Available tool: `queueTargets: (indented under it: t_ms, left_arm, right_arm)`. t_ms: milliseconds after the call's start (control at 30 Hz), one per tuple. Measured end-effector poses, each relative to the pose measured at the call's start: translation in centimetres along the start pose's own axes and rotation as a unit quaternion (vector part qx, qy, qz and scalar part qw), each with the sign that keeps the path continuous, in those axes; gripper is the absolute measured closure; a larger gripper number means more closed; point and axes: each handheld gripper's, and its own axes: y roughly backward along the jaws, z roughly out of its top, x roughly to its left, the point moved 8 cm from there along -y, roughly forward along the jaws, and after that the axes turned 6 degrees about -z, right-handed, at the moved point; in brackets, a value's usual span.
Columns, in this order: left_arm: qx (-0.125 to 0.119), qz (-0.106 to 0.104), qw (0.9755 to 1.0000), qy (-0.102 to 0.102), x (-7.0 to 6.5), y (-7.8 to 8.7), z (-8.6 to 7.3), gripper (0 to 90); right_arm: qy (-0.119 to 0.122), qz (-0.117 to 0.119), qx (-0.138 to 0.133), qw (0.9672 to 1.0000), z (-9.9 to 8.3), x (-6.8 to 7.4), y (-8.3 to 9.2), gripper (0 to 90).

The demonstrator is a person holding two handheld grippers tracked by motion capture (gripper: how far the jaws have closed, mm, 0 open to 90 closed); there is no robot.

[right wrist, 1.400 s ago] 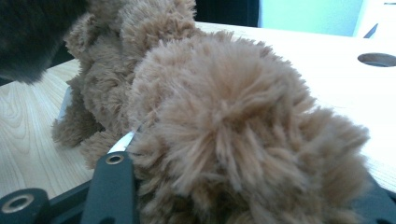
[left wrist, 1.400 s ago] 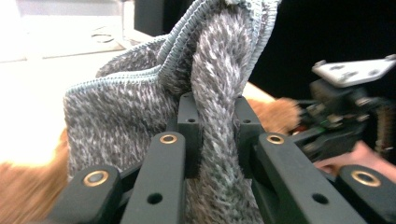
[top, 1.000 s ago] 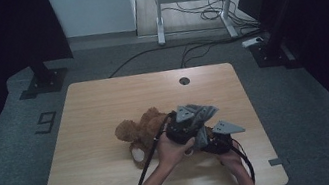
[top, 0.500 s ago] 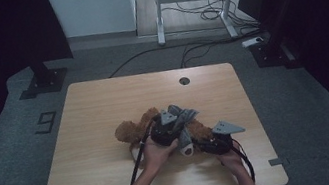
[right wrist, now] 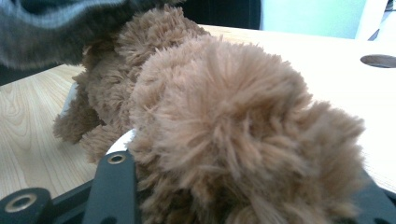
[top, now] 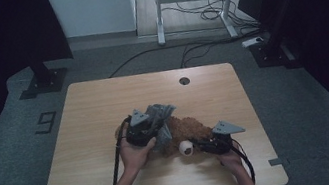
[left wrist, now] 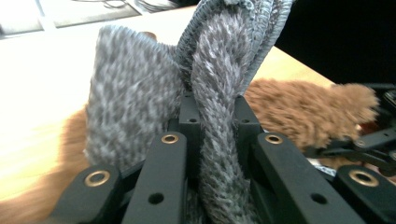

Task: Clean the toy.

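I am working left to right. My left gripper (top: 150, 125) is pinching a fold of the grey knitted cloth (left wrist: 140, 88), its jaws closed tight with the fabric bunching upward between them; the cloth is sitting over the near-middle of the table (top: 103, 102), draped against the brown plush toy (top: 189, 128). Just to the right, my right gripper (top: 201, 144) is clamping a fluffy limb of that toy, jaws partly closed around the fur, the plush lying between both tools.
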Motion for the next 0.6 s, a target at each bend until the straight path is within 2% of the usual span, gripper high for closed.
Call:
queueTargets:
  t_ms: [33, 67, 100, 133, 167, 200, 233, 267, 300, 333, 400, 467, 500, 533, 567, 600]
  left_arm:
    - [-0.003, 0.006, 1.0, 0.004, 0.6, 0.5, 0.0, 78.6]
    - [-0.009, 0.023, 0.9996, 0.012, 1.7, 1.4, -0.1, 78.4]
    - [-0.009, 0.023, 0.9996, 0.012, 1.7, 1.4, -0.1, 78.4]
    - [-0.001, 0.05, 0.9986, 0.018, 3.4, 2.2, -0.8, 78.5]
    - [-0.001, 0.05, 0.9986, 0.018, 3.4, 2.2, -0.8, 78.5]
    - [0.017, 0.055, 0.9977, 0.035, 5.1, 2.4, -2.4, 78.4]
    - [0.017, 0.055, 0.9977, 0.035, 5.1, 2.4, -2.4, 78.4]
    - [0.016, 0.052, 0.9969, 0.057, 6.3, 2.9, -3.5, 78.4]
    - [0.016, 0.052, 0.9969, 0.057, 6.3, 2.9, -3.5, 78.4]
    - [0.012, 0.049, 0.9965, 0.067, 6.7, 3.2, -3.8, 78.4]
    - [0.011, 0.046, 0.9966, 0.068, 6.8, 3.5, -3.9, 78.4]
    - [0.005, 0.033, 0.9976, 0.061, 6.1, 3.4, -3.4, 78.3]
    - [0.005, 0.023, 0.9983, 0.053, 5.5, 3.2, -3.0, 78.3]
    - [0.009, 0.008, 0.9992, 0.038, 4.2, 2.5, -2.5, 78.2]
    - [0.009, 0.008, 0.9992, 0.038, 4.2, 2.5, -2.5, 78.1]
    - [0.017, -0.001, 0.9997, 0.019, 2.7, 1.3, -2.0, 78.1]
  right_arm:
    - [0.0, 0.001, 0.0, 1.0, 0.0, 0.0, 0.0, 46.2]
    - [-0.001, 0.001, 0.0, 1.0, 0.0, 0.0, 0.0, 46.2]
    - [-0.001, 0.001, 0.0, 1.0, 0.0, 0.0, 0.0, 46.2]
    - [-0.001, 0.002, 0.0, 1.0, 0.0, -0.1, 0.0, 46.1]
    - [-0.001, 0.002, 0.0, 1.0, 0.0, -0.1, 0.0, 46.1]
    - [-0.005, 0.003, -0.003, 1.0, -0.1, -0.1, 0.0, 46.1]
    - [-0.005, 0.003, -0.003, 1.0, -0.1, -0.1, 0.0, 46.1]
    - [-0.006, 0.005, -0.005, 1.0, -0.1, 0.0, 0.0, 46.1]
    - [-0.006, 0.005, -0.005, 1.0, -0.1, 0.0, 0.0, 46.1]
    - [-0.005, 0.005, -0.005, 1.0, -0.1, 0.0, -0.1, 46.1]
    - [-0.005, 0.006, -0.006, 1.0, -0.1, 0.1, -0.1, 46.1]
    - [-0.008, 0.006, -0.005, 0.9999, -0.1, 0.0, -0.1, 46.2]
    - [-0.009, 0.006, -0.005, 0.9999, -0.1, 0.0, -0.1, 46.2]
    - [-0.013, 0.006, -0.006, 0.9999, -0.1, -0.1, -0.1, 46.1]
    - [-0.013, 0.006, -0.006, 0.9999, -0.1, -0.1, -0.1, 46.1]
    - [-0.014, 0.007, -0.007, 0.9999, -0.1, -0.1, -0.1, 46.1]
